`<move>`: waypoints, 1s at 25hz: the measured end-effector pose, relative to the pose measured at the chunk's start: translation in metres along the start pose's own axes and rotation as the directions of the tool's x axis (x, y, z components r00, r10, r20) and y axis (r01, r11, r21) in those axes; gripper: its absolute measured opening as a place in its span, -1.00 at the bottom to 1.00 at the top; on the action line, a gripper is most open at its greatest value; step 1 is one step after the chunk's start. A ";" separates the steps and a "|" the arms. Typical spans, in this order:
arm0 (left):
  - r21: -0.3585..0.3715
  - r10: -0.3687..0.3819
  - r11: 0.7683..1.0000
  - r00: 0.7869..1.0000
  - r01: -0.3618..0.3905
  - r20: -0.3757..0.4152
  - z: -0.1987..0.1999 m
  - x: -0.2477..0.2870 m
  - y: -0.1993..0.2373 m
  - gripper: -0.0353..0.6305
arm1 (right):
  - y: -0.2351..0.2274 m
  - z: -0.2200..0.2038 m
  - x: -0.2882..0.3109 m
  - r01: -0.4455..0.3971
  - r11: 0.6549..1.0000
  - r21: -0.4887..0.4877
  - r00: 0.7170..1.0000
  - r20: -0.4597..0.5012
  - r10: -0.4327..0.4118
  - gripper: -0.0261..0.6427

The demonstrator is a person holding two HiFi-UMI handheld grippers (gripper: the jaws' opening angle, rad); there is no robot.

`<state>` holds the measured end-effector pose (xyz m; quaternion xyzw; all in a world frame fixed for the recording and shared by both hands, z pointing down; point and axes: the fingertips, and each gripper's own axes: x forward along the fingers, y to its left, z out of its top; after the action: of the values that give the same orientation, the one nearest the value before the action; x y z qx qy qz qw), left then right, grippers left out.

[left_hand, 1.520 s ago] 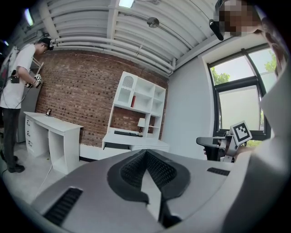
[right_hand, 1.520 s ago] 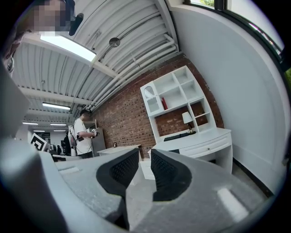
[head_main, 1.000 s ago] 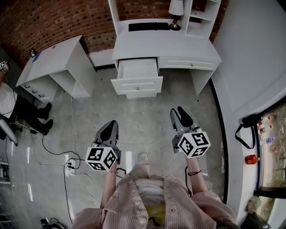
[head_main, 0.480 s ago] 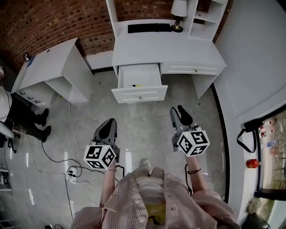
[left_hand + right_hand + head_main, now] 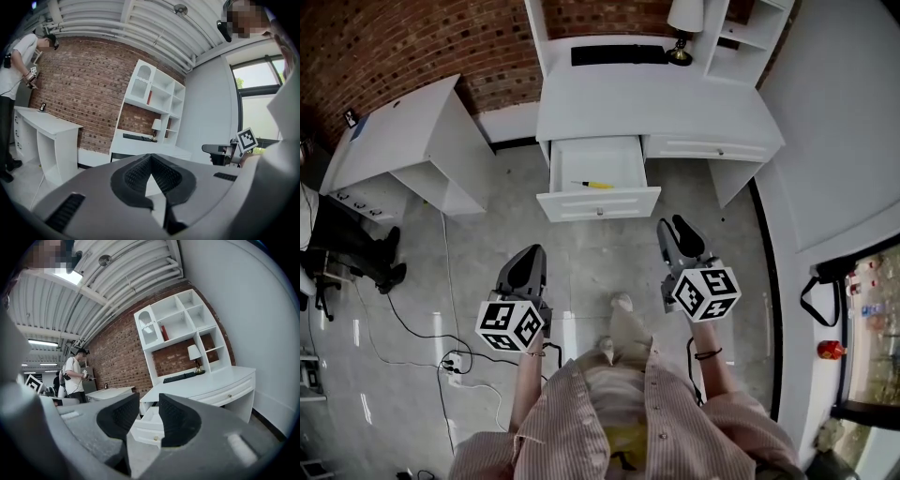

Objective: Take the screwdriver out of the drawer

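Yellow screwdriver (image 5: 592, 185), just one, lies in the one open drawer (image 5: 598, 202). Short of it, my left claw (image 5: 529, 257) is closed empty and my right claw (image 5: 676, 229) slightly parted.

In my head view the screwdriver (image 5: 593, 185) in the drawer (image 5: 598, 202) is too small to tell its tip. The top edge crops the lamp (image 5: 682, 23), the left edge a person (image 5: 347, 246).

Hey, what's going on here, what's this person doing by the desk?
A person stands facing a white desk, holding a claw in each hand. The desk's drawer is open, with a yellow screwdriver lying inside. The left claw is shut and empty, the right claw open and empty. Both are short of the drawer; the screwdriver is untouched.
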<state>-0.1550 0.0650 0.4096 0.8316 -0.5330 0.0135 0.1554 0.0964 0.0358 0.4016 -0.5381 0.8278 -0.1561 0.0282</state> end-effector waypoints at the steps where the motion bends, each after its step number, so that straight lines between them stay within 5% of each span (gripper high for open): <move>1: -0.004 0.002 1.000 1.000 -0.002 -0.004 0.000 0.004 0.004 -0.90 | -0.001 -0.001 0.006 -0.002 1.000 0.002 1.000 -0.005 0.002 -0.58; 14: -0.040 0.039 0.998 0.996 -0.042 -0.076 0.002 0.110 0.056 -0.90 | -0.038 -0.005 0.133 -0.088 0.996 -0.001 0.989 -0.120 0.088 -0.58; 25: -0.087 0.039 0.995 0.982 -0.056 -0.184 -0.006 0.217 0.088 -0.90 | -0.073 -0.022 0.246 -0.214 0.977 0.001 0.928 -0.312 0.204 -0.58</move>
<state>-0.1388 -0.1582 0.4774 0.8060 -0.5362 0.0688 0.2410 0.0529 -0.2075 0.4738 -0.4160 0.8769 -0.2214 -0.0947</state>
